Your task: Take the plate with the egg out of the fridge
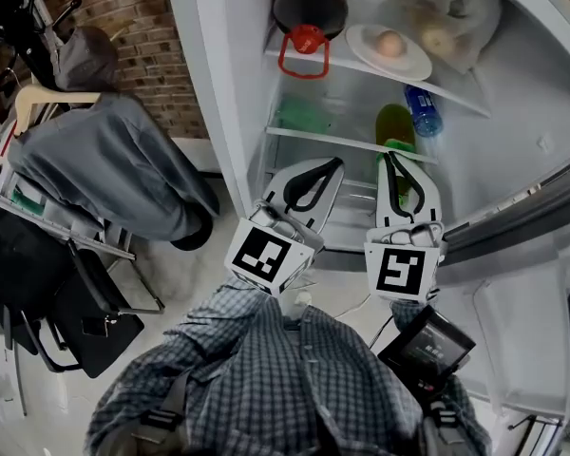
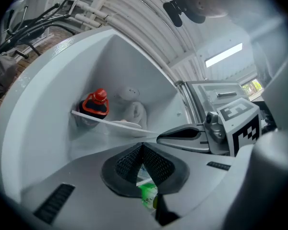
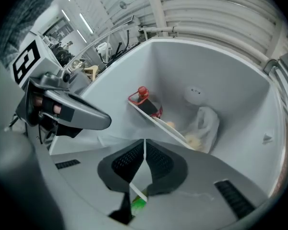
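On the top shelf of the open fridge a white plate [image 1: 408, 65] carries a brown egg [image 1: 390, 43]. It stands between a dark jug with a red cap [image 1: 309, 8] and a plastic bag [image 1: 446, 12]. My left gripper [image 1: 334, 164] and right gripper [image 1: 388, 157] are side by side below that shelf, in front of the middle shelf, both shut and empty. In the left gripper view the shut jaws [image 2: 142, 150] point up at the shelf with the jug [image 2: 96, 104]. The right gripper view shows its shut jaws [image 3: 144, 150] below the egg [image 3: 170, 124].
A green bottle [image 1: 396, 126] and a blue bottle [image 1: 423, 110] lie on the lower shelf near the fingertips. The fridge door [image 1: 532, 283] stands open at the right. A grey jacket [image 1: 104, 160] hangs over a chair at the left, beside a black chair [image 1: 66, 302].
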Tool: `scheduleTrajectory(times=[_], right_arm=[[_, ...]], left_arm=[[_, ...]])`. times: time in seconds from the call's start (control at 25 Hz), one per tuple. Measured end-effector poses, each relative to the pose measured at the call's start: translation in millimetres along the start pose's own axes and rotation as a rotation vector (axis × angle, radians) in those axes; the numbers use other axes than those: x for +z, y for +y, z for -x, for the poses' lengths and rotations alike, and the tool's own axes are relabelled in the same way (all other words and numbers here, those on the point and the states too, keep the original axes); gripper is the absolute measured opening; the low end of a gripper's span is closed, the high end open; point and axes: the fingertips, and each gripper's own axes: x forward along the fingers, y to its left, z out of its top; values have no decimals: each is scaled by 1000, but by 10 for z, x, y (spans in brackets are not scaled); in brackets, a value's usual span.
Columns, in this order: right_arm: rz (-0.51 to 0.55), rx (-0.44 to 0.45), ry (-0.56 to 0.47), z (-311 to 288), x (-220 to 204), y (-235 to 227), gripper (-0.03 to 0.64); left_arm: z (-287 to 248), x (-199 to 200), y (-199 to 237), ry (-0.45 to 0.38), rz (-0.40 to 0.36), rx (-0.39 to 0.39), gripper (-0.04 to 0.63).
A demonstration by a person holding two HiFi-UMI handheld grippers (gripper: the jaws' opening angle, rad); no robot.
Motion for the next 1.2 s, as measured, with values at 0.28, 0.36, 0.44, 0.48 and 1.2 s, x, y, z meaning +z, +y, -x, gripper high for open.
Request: scheduleTrajectory(times=[0.28, 0.36, 0.44, 0.48, 1.2], right_arm=[[114, -59, 20, -268, -4, -252, 11], [141, -74, 23, -353, 15, -343, 51], [187, -82, 25, -431, 36, -411, 69], [218, -86, 24, -468, 54, -440, 71], [424, -7, -4, -937, 135, -636, 75]], left_arm=[[-168, 139, 77, -25, -34, 11, 6], [-199, 158, 101, -31, -34, 16, 6], [-214, 166, 116, -34, -38, 20, 6], [-219, 171, 125, -35, -42, 23, 6], [-262, 117, 250, -21, -52, 82, 6]])
